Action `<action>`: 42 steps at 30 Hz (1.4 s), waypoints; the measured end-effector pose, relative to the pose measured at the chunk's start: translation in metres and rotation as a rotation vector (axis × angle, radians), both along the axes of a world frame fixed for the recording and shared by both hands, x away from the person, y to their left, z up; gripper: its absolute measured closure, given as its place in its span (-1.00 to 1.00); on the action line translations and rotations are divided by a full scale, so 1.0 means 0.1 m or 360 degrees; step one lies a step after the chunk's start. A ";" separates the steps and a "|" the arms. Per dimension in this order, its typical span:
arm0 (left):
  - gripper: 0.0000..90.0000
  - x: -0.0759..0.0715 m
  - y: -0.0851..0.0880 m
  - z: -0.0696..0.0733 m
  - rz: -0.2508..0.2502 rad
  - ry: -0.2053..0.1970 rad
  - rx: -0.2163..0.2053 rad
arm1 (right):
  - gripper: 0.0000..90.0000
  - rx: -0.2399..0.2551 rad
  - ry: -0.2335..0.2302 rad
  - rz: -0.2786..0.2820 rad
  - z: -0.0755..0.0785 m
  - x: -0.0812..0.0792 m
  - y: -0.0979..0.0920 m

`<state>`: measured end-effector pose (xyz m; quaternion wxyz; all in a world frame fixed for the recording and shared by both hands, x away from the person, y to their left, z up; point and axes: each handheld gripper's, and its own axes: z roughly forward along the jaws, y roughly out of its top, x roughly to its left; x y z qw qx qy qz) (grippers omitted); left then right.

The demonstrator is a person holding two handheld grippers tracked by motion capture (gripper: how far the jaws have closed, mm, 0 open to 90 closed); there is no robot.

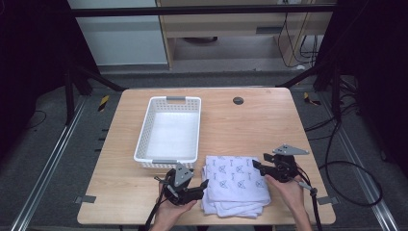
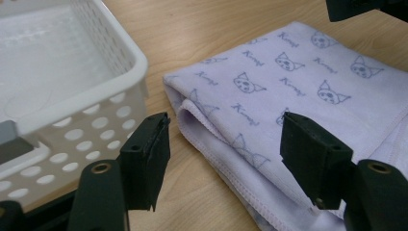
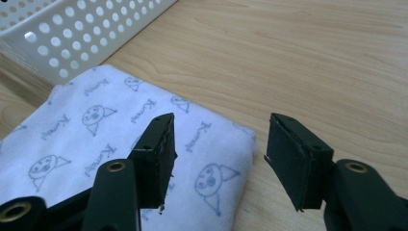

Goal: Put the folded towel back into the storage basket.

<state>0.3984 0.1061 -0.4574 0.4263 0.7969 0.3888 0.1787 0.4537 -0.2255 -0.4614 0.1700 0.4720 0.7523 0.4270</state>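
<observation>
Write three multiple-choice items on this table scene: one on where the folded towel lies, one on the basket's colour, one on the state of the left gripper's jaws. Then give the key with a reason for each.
1. Where does the folded towel lie relative to the basket?
A. Inside it
B. On the table, beside the basket's near right corner
C. Beyond its far end

2. What colour is the basket?
A. White
B. Blue
C. Black

3. How do the jaws of the left gripper stand?
A. Clamped on the towel
B. Clamped on the basket's rim
C. Open, with nothing pressed between them

Key:
1 B: the high view shows the towel flat on the wood, outside the basket and nearer the person.
2 A: its perforated walls show white in every view.
3 C: the left gripper view shows both pads apart, the towel's corner lying beyond them untouched.
</observation>
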 end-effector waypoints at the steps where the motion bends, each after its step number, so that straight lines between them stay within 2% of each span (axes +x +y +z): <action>1: -0.25 0.00 -0.01 -0.02 -0.0005 0.0005 0.0007 | -0.03 -0.0003 0.0007 0.0002 -0.01 0.00 0.00; 10: -0.28 0.05 -0.14 -0.15 -0.0021 0.0066 0.0075 | -0.02 -0.0033 0.0053 0.0013 -0.10 0.02 0.03; 22: -0.33 0.14 -0.22 -0.31 -0.0013 0.0157 0.0122 | 0.01 -0.0082 0.0126 0.0029 -0.21 0.05 0.09; 27: -0.34 0.13 -0.26 -0.36 -0.0010 0.0163 0.0140 | 0.02 -0.0106 0.0152 0.0031 -0.26 0.06 0.10; 30: -0.34 0.14 -0.27 -0.38 -0.0011 0.0168 0.0135 | 0.03 -0.0109 0.0162 0.0034 -0.27 0.07 0.10; 35: -0.34 0.16 -0.27 -0.40 -0.0018 0.0216 0.0114 | 0.04 -0.0116 0.0184 0.0024 -0.30 0.07 0.12; 36: -0.34 0.18 -0.26 -0.41 -0.0012 0.0245 0.0084 | 0.04 -0.0124 0.0179 0.0025 -0.31 0.07 0.12; 38: -0.34 0.20 -0.25 -0.42 -0.0015 0.0266 0.0066 | 0.04 -0.0125 0.0191 0.0015 -0.32 0.08 0.13; 42: -0.34 0.20 -0.26 -0.43 -0.0022 0.0255 0.0072 | 0.05 -0.0108 0.0219 0.0006 -0.33 0.09 0.12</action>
